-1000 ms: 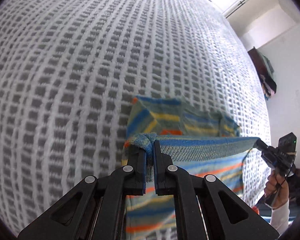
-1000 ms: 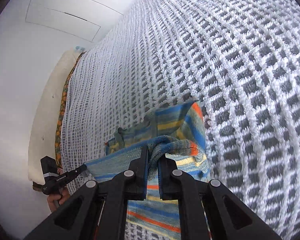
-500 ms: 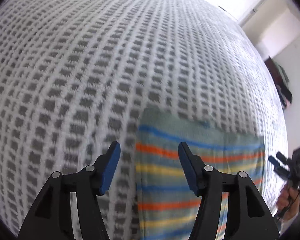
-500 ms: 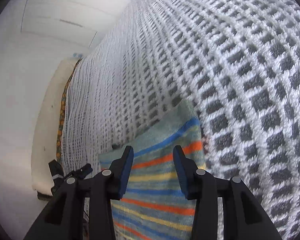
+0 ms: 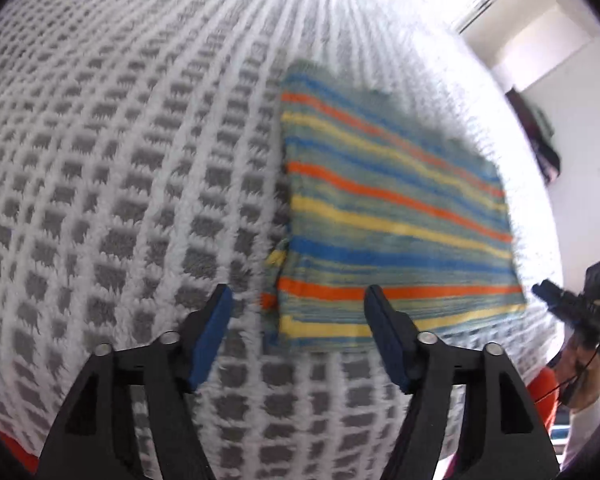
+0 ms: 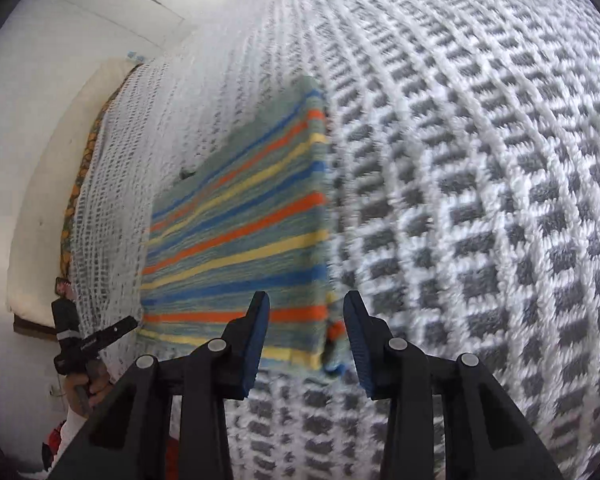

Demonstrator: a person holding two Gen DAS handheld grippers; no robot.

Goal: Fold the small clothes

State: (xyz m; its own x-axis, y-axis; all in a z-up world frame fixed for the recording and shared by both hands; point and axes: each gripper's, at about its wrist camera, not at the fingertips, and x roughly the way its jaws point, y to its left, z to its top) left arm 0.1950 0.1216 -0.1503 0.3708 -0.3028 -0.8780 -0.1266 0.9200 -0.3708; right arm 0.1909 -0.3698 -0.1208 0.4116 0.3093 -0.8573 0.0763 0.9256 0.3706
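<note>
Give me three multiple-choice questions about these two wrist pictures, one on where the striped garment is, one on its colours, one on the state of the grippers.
1. Where does the folded striped knit garment lie?
A. On the grey-and-white checked knit blanket
B. On a wooden floor
C. Hanging from a hook

2. Which stripe colours does it show?
A. Pink, purple, black
B. Orange, yellow, blue
C. Brown, white

3. What is the state of the left hand-held gripper and the right hand-held gripper?
A. Both clamped on the garment
B. One holds a hanger
C. Both empty, jaws apart

Answers: 1 A, it rests flat on the blanket; 2 B, those stripes cross its grey-green knit; 3 C, no cloth between either pair of pads.
</note>
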